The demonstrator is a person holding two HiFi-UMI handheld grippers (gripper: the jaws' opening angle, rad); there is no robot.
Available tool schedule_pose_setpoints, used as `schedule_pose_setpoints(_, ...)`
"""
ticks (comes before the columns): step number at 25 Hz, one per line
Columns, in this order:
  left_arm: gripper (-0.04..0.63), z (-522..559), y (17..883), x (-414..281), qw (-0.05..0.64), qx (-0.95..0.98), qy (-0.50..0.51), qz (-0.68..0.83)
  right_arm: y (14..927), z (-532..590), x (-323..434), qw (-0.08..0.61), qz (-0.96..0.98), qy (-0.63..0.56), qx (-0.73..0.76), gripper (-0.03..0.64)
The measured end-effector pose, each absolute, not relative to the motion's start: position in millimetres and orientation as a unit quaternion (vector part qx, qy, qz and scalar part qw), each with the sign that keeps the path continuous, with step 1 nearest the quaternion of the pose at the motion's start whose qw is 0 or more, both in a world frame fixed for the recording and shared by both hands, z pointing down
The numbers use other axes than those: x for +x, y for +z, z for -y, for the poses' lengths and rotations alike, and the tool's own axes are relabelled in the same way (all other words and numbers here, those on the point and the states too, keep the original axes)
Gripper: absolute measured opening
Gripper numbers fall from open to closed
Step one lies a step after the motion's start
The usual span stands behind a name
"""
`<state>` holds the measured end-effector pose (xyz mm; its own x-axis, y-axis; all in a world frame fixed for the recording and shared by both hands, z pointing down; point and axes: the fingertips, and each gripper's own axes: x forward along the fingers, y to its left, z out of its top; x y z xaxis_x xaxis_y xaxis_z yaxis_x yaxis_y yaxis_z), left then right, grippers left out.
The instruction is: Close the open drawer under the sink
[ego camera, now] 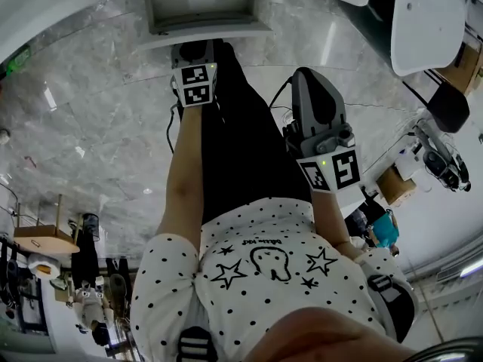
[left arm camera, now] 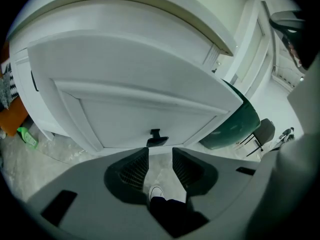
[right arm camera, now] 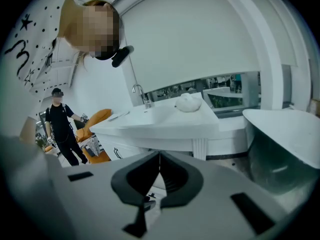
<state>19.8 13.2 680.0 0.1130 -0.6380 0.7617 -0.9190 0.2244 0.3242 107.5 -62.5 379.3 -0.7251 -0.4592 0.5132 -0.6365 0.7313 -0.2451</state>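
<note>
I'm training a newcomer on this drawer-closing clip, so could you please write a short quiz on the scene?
1. True or false: the left tongs grip the drawer handle.
2. The right tongs are: A open, B shut on nothing, C shut on a cloth.
3. What colour is the drawer front?
Key: 1 false, they stand open with the handle ahead of them. 2 B. 3 white.

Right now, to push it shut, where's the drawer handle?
Left gripper view: the black handle sits low-centre on the drawer front, just beyond the left gripper.
</note>
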Motion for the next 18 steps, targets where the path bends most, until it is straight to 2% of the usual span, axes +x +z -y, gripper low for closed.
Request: schedule_pose_setpoints(18, 0.135, 12.1, 681.4, 3.2, 0.426, 0.600, 0.162, 0.658, 384.1, 53.5, 100.7, 0.209, 0.891, 0.243, 0.323, 0.014)
